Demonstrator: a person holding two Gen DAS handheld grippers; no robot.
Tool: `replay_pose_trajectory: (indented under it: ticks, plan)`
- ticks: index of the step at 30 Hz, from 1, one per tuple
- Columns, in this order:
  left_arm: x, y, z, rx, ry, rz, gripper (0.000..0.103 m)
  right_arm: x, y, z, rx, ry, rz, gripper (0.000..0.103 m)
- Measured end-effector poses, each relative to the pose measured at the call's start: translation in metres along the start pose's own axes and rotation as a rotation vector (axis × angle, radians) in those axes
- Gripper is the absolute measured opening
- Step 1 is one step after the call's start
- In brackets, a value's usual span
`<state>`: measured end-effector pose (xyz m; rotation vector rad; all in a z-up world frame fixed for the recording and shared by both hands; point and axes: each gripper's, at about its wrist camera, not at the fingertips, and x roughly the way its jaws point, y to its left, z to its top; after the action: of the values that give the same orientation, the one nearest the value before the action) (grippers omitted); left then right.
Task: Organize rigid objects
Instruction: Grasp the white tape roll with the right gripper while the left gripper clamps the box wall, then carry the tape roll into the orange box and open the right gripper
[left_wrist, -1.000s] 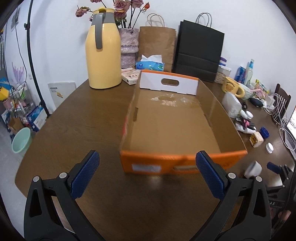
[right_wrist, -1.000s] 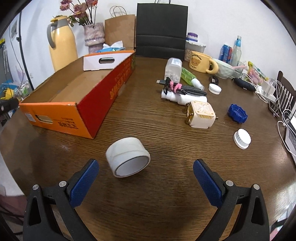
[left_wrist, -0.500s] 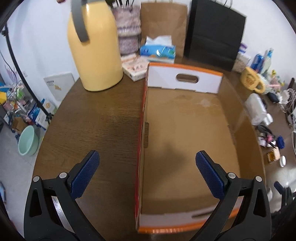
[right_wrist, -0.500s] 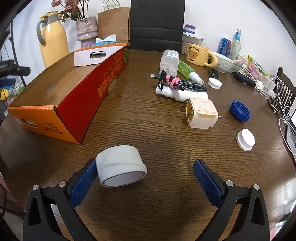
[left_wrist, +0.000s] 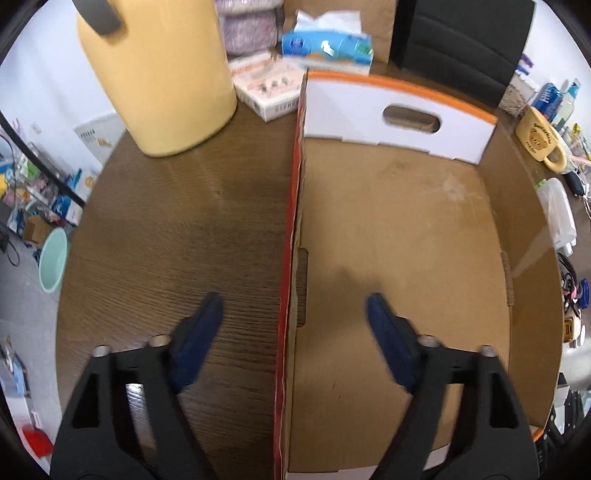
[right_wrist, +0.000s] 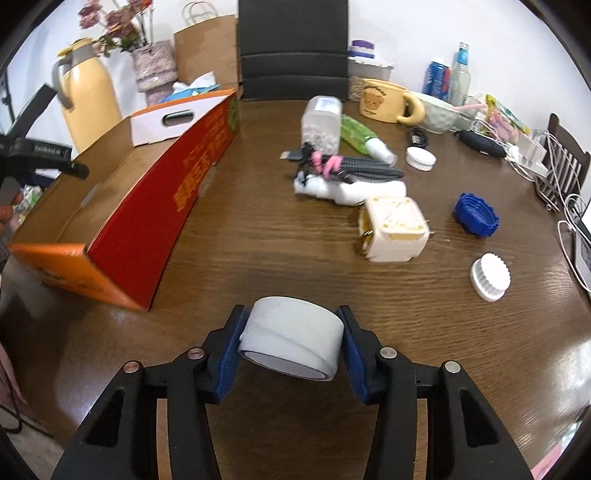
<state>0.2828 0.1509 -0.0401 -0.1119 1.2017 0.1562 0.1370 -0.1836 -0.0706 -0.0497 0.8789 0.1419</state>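
White tape roll (right_wrist: 291, 338), clamped by jaws, shows in right view only.

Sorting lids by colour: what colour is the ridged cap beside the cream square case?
Blue cap, clearest in the right wrist view.

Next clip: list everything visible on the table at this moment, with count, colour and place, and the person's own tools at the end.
cardboard box: 1, orange-red, table's left, empty
roll of white tape: 1, white, front edge
yellow thermos jug: 1, behind box
bear mug: 1, yellow, far side
square cream case: 1, centre-right
ribbed blue cap: 1, right
ribbed white caps: 2, right
tissue pack: 1, blue, behind box
right gripper: fingers just closed on tape
left gripper: closing, fingers straddle box's side wall, not touching
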Motion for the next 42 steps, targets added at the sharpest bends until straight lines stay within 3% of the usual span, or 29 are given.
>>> replay_pose_trajectory:
  ticks: [3,5,9,11,28,42]
  plan:
    - [0.015,0.004,0.000,-0.024,0.063,-0.004,0.039,0.002,-0.005,0.006,0.016,-0.004,-0.023,0.053]
    - [0.018,0.005,0.000,-0.031,0.071,-0.016,0.035,0.003,-0.006,0.011,0.021,-0.008,-0.032,0.053]
    - [0.019,0.004,-0.001,-0.031,0.070,-0.033,0.013,0.004,-0.008,0.019,0.021,-0.019,-0.049,0.053]
    - [0.020,0.004,-0.001,-0.027,0.072,-0.045,0.009,0.004,-0.007,0.022,0.015,-0.023,-0.054,0.053]
    - [0.022,0.006,-0.002,-0.021,0.067,-0.054,0.009,-0.009,-0.018,0.052,0.021,-0.112,-0.086,0.053]
    - [0.022,0.003,-0.001,-0.019,0.065,-0.055,0.009,-0.009,0.004,0.115,-0.042,-0.211,-0.025,0.053]
